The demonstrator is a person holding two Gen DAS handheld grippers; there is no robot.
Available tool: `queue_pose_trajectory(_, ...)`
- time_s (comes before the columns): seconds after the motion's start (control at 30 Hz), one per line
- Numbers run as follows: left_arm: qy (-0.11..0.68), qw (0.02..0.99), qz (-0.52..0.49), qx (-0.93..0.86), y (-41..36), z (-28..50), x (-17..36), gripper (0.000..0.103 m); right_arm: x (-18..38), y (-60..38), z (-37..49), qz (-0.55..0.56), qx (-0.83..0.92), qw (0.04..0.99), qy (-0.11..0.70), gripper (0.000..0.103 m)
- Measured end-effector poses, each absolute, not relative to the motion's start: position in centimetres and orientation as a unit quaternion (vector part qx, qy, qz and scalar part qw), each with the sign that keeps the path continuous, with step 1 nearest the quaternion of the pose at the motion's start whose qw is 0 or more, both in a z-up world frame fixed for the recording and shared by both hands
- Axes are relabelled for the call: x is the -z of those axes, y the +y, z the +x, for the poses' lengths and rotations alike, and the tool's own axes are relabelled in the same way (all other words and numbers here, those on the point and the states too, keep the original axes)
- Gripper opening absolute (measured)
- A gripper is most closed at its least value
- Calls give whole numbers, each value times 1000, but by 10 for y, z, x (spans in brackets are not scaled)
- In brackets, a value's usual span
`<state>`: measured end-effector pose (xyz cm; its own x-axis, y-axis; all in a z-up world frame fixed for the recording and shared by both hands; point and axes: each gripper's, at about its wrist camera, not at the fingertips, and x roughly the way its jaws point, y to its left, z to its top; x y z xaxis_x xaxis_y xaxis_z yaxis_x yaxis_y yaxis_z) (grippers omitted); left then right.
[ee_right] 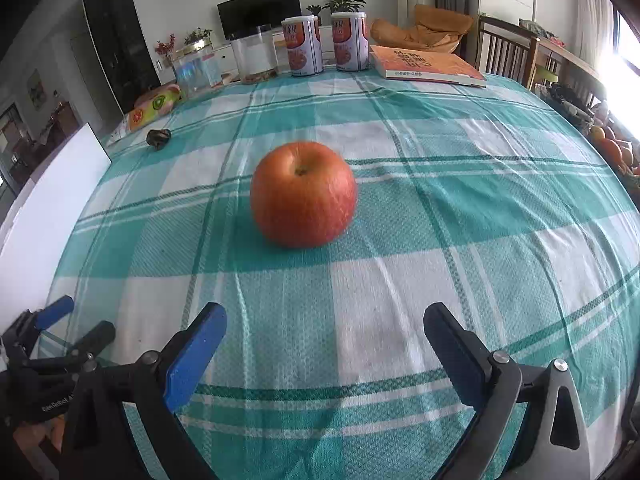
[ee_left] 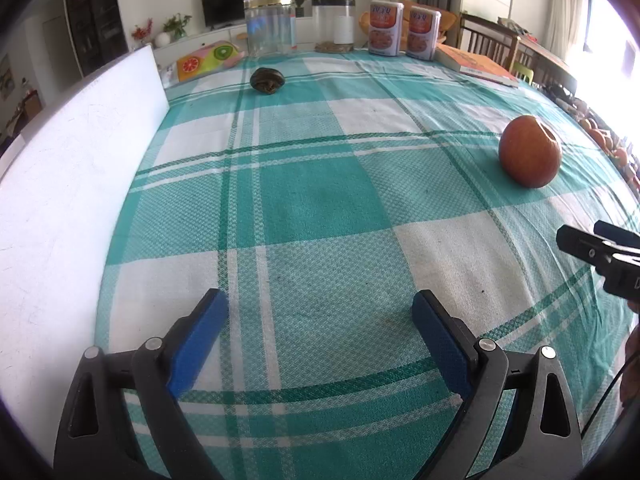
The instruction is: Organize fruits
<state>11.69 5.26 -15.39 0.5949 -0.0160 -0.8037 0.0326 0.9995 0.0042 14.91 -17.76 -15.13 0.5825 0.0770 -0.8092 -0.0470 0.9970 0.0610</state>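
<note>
The right gripper (ee_right: 325, 320) hangs with its blue-padded jaws spread wide and nothing between them, and the round red-orange apple (ee_right: 303, 194) sits dead ahead of it, stem dimple up, clear of both pads and resting on its own. Over on the other side, the left gripper (ee_left: 320, 312) is spread just as wide, empty too; from there the apple lies well off to the front and right, and the tip of the right gripper pokes in at that same edge.

Underneath it all, a teal-and-white checked tablecloth (ee_right: 460, 240), slightly rumpled. A small dark lump (ee_left: 267, 80) lies far ahead of the left gripper, too blurred to name, possibly a shrivelled fruit. A white foam board (ee_left: 76, 168) stands along the left gripper's left.

At the far table edge: a clear glass jar with a gold lid (ee_left: 270, 26), a second clear container (ee_left: 334, 24), two white-and-orange printed canisters (ee_right: 324, 44), an orange-covered book (ee_right: 424, 64) and a fruit-print pouch (ee_left: 208, 58). Beyond, a dark television (ee_right: 259, 10), potted plants and wooden chairs (ee_right: 506, 48).
</note>
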Motion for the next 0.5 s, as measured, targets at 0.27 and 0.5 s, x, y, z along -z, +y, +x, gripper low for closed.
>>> queue_pose_trajectory(0.27, 451, 892, 11, 11, 53, 117, 155, 96, 157, -186, 144, 28, -8, 893, 449, 101)
queue_pose_trajectory(0.5, 452, 892, 11, 10, 53, 118, 155, 97, 161, -178, 148, 5, -1, 889, 458, 103)
